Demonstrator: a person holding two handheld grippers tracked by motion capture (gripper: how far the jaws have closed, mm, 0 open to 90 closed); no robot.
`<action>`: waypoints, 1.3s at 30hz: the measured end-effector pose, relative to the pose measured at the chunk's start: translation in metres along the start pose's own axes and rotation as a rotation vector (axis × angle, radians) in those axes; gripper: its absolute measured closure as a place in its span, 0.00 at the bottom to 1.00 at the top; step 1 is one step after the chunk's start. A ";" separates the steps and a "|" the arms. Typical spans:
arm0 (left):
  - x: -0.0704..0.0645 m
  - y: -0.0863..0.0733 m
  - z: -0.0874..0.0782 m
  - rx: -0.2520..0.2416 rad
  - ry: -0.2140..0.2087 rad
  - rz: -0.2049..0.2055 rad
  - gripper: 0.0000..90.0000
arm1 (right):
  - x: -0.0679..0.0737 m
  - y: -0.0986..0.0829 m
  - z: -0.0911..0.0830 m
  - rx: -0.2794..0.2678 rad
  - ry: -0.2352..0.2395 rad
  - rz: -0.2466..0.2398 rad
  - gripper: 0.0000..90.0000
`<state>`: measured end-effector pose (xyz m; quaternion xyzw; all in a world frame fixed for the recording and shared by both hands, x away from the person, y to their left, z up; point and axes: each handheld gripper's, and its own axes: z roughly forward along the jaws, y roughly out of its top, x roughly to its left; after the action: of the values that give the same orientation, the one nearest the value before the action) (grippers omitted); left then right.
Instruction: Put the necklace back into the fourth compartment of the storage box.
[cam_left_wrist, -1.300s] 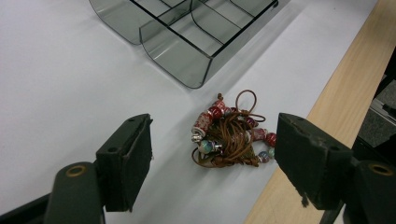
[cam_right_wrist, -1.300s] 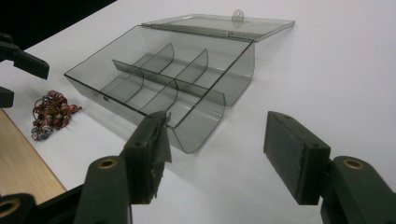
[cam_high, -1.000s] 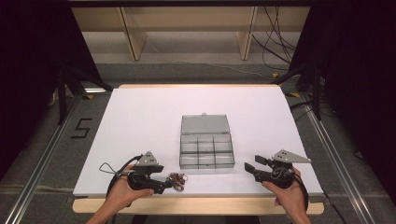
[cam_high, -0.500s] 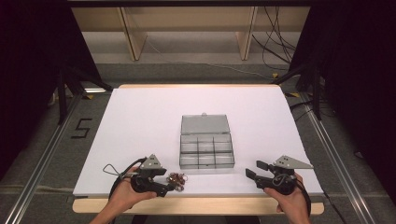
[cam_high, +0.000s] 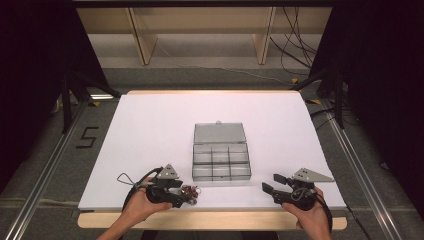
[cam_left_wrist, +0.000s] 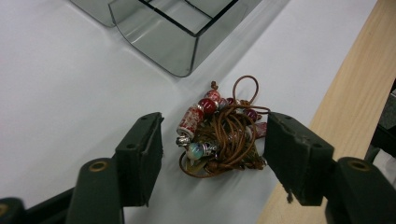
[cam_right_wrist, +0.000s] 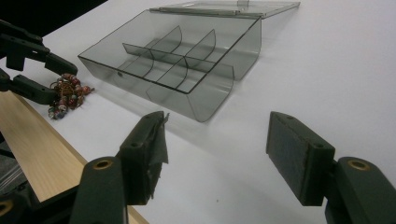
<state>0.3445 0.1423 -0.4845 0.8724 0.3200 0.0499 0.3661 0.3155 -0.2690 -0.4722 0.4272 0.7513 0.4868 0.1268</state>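
Note:
A tangle of brown cord with red and pale beads (cam_left_wrist: 219, 126) lies near the table's front edge, just left of a clear grey compartment box (cam_high: 221, 176) whose lid (cam_high: 220, 133) lies folded back. My left gripper (cam_left_wrist: 212, 140) is open, its jaws standing on either side of the bead tangle (cam_high: 190, 190) without pinching it. In the high view the left gripper (cam_high: 186, 194) is at the front left. My right gripper (cam_high: 272, 183) rests at the front right, open, with nothing between its fingers. In the right gripper view (cam_right_wrist: 215, 140) it faces the box (cam_right_wrist: 205, 100) and the beads (cam_right_wrist: 67, 93).
A white sheet (cam_high: 150, 130) covers the table, with a bare wooden strip (cam_high: 215, 220) along the front edge. The box's compartments look empty. Shelving and cables stand beyond the table's far edge.
My right gripper has drawn back a little toward the front edge. The left gripper has shifted only slightly around the beads. The box and beads have not moved.

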 end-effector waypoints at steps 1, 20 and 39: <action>0.000 0.000 0.001 -0.001 0.002 -0.006 0.43 | -0.001 0.000 0.001 -0.003 -0.003 -0.006 0.43; -0.010 0.003 -0.010 -0.058 0.013 0.071 0.83 | 0.000 -0.001 0.001 -0.003 0.004 0.017 0.43; -0.016 0.041 -0.051 -0.105 0.006 0.148 0.87 | 0.002 0.000 0.000 -0.008 0.009 0.070 0.43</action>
<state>0.3370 0.1427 -0.4177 0.8730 0.2528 0.0962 0.4058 0.3141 -0.2680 -0.4720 0.4504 0.7345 0.4960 0.1081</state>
